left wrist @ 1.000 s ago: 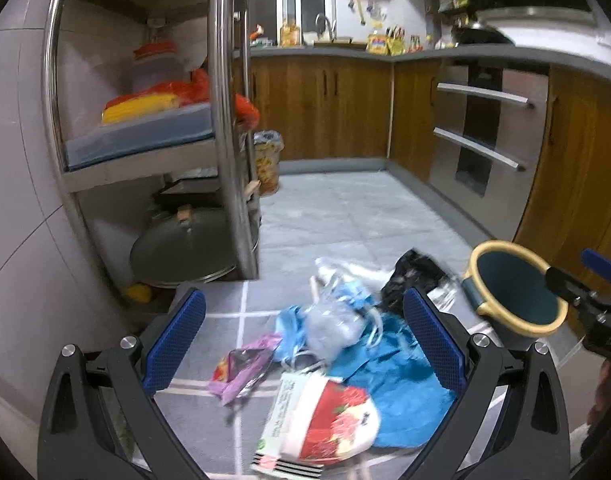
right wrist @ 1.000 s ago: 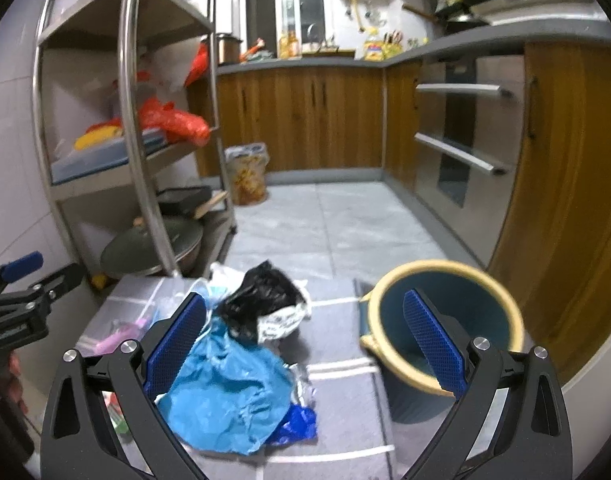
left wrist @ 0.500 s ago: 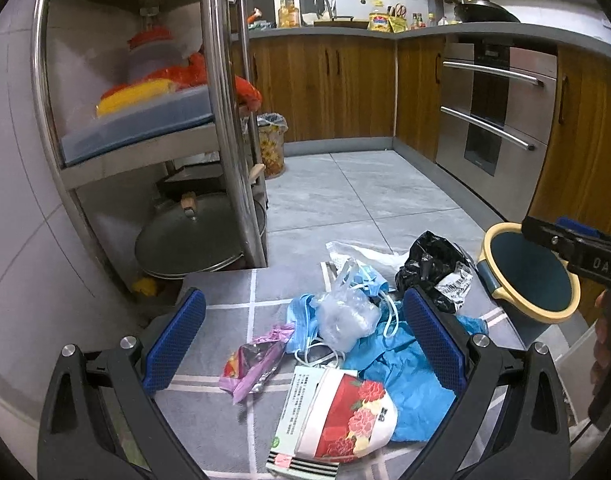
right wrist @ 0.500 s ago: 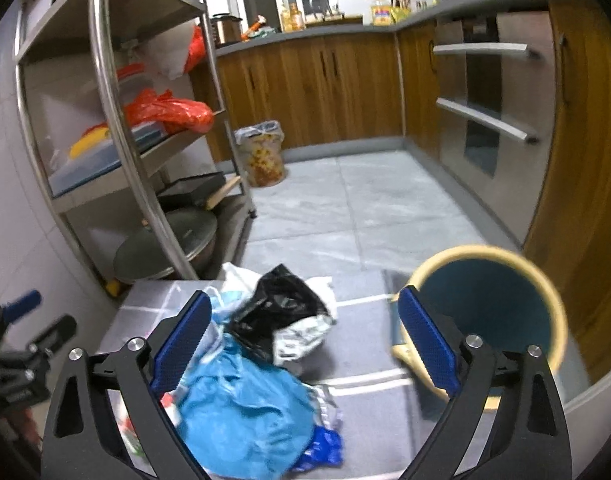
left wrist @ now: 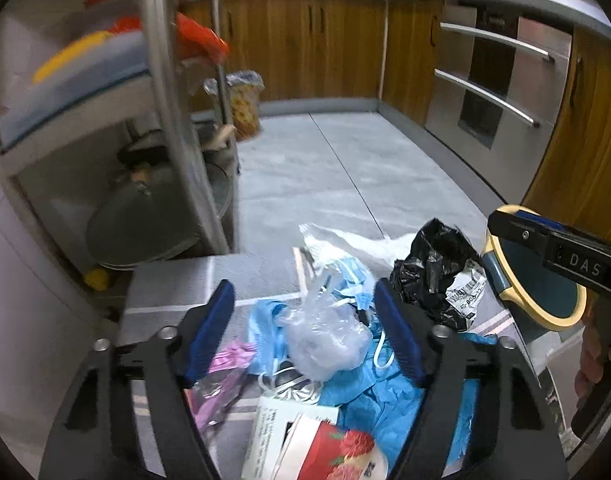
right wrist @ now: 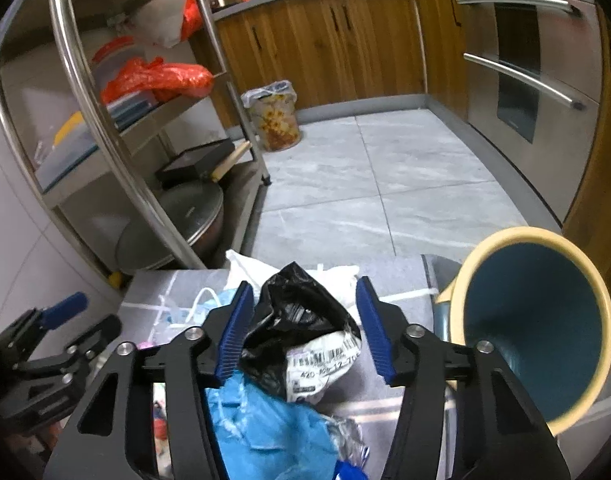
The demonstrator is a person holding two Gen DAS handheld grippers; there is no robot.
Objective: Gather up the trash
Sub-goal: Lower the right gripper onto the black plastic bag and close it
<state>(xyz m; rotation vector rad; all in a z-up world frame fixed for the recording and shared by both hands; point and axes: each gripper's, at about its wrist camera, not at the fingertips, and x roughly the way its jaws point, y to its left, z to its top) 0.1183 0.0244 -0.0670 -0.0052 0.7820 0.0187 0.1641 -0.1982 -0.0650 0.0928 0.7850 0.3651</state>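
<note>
The left gripper [left wrist: 303, 332] is seen from its own camera with its blue pads [left wrist: 209, 336] partly apart, and its jaws are closing. A crumpled clear plastic bag [left wrist: 325, 340] lies between the pads, with a gap visible on both sides, so no grip is established. At 12 o'clock of this bag, blue face masks [left wrist: 355, 284] with white ear loops are heaped. At 6 o'clock a white carton with a red floral print [left wrist: 317, 448] is located, and at 8 o'clock a pink wrapper [left wrist: 225, 364] is laid on the grey mat [left wrist: 177, 284]. A blue plastic sheet [left wrist: 385, 396] is spread at 4 o'clock.

The right gripper [right wrist: 305, 328] is shown narrower, and its jaws are also closing. A crumpled black plastic bag [right wrist: 301, 320] bearing a white barcode label [right wrist: 325, 364] is positioned between the pads; the left pad is close against the bag, while a clear gap is left at the right pad. The same blue plastic sheet [right wrist: 265, 428] is found at 6 o'clock of the black bag. A white plastic bag [right wrist: 337, 280] is partly covered at 12 o'clock.

The waste bin [right wrist: 537, 332], teal inside with a cream rim, is tilted with its mouth towards the camera at 3 o'clock of the right gripper. A steel shelf rack [right wrist: 89, 92] is placed at 10 o'clock, with a pot lid [right wrist: 173, 228] on its lowest level. A second, flower-patterned bin [right wrist: 275, 116] is set far off at 12 o'clock, before the wooden cabinets [right wrist: 325, 40].
</note>
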